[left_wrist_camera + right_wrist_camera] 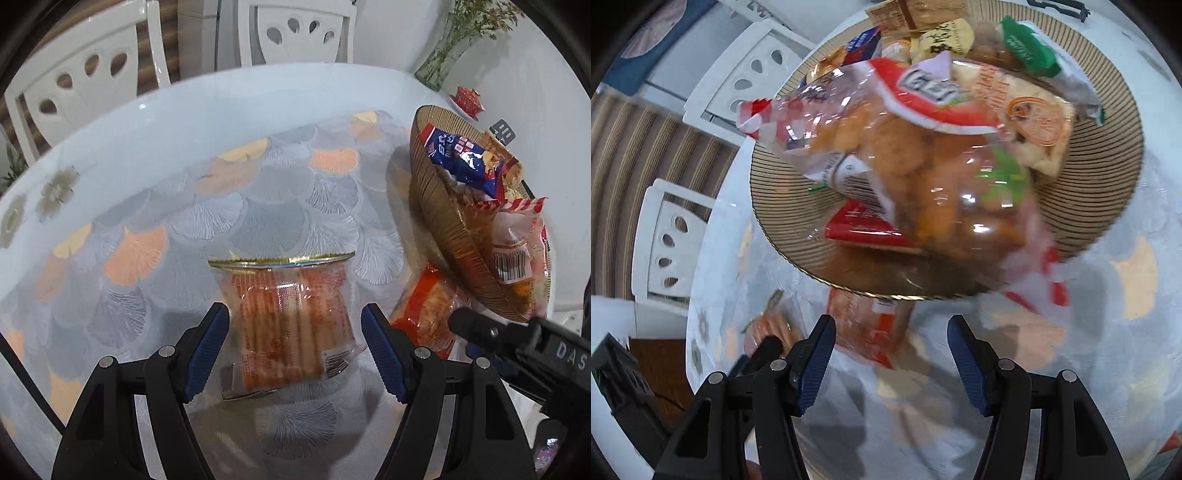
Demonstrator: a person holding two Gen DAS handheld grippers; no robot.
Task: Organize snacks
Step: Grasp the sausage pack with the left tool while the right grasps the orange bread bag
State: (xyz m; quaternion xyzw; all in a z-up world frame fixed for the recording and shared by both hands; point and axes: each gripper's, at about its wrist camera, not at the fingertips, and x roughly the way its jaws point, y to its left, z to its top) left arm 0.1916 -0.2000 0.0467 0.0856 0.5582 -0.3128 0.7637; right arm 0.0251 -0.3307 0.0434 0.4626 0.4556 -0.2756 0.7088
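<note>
Here's the clear packet of orange wafer sticks (291, 325), lying flat on the surface well left of the striped plate (436, 221), gold-edged seal pointing away, barcode at its near corner. The plate is heaped: a blue packet (458, 155) up at its far side, a clear bag of golden round snacks (923, 173) with a red-and-white checked end sprawled across the middle, a green-labelled packet (1034, 51) at the far rim. One more orange-red packet (424, 314) sits on the surface, tucked partly under the plate's near edge.
</note>
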